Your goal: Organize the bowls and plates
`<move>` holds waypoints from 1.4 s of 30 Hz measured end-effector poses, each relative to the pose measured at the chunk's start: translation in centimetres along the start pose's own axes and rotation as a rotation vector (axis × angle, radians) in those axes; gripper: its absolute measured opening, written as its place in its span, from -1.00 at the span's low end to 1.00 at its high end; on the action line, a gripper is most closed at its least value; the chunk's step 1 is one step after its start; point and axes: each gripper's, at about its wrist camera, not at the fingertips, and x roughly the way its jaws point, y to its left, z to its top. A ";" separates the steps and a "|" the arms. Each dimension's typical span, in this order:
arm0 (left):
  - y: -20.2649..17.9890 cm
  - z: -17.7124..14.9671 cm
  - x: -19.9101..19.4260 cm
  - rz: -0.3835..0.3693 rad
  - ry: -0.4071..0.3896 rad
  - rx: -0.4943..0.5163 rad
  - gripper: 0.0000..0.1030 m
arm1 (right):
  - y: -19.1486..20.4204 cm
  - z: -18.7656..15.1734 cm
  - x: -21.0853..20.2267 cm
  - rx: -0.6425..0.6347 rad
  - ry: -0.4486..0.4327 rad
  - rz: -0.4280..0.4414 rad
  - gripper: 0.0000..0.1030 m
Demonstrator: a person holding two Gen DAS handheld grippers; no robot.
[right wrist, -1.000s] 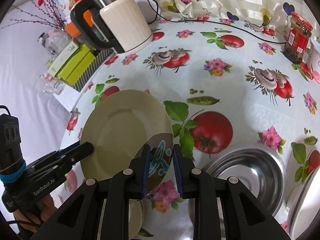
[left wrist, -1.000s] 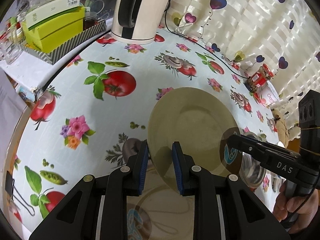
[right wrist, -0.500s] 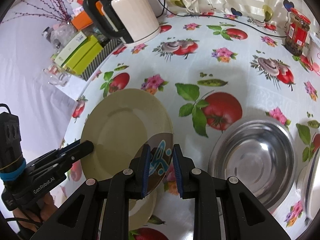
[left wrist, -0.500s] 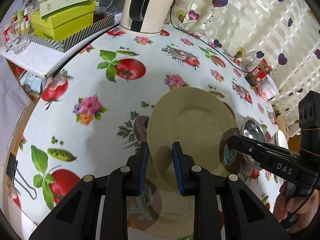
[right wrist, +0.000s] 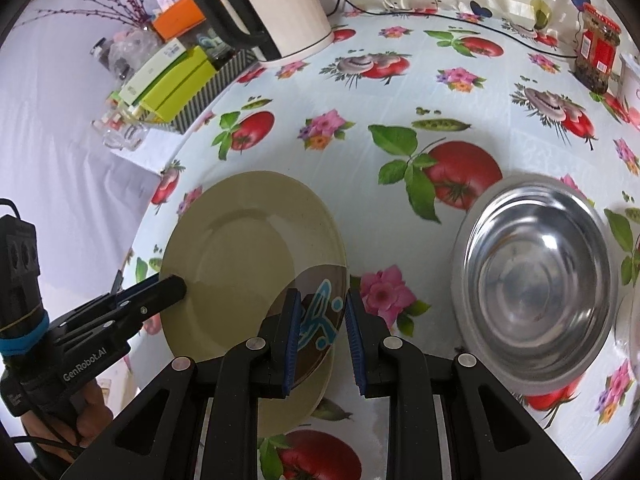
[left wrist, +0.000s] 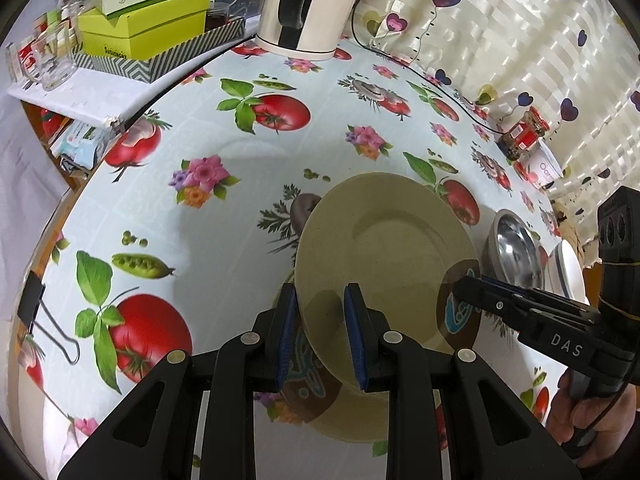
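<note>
Tongs: left [left wrist: 321, 334] and right [right wrist: 322, 338] clamp plate [left wrist: 386, 252] | lower plate [left wrist: 348, 420] mostly hidden

A home dining spot: a vegetable-print tablecloth [right wrist: 400, 92], an electric kettle [right wrist: 280, 8], heart-patterned curtains [left wrist: 520, 32].

Beige plate [left wrist: 384, 248]; tomato-print tablecloth [left wrist: 224, 128]
</note>
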 end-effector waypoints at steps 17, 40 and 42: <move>0.5 -2.2 0.0 0.010 0.024 -0.015 -0.52 | 0.2 -2.5 0.8 -0.005 0.038 0.003 -0.54; 0.9 -3.3 -0.5 0.024 0.015 -0.014 -0.52 | 1.6 -2.9 1.1 -0.075 0.033 -0.043 -0.48; 1.0 -3.3 -0.5 0.026 0.011 -0.014 -0.51 | 1.6 -2.9 1.0 -0.082 0.028 -0.046 -0.48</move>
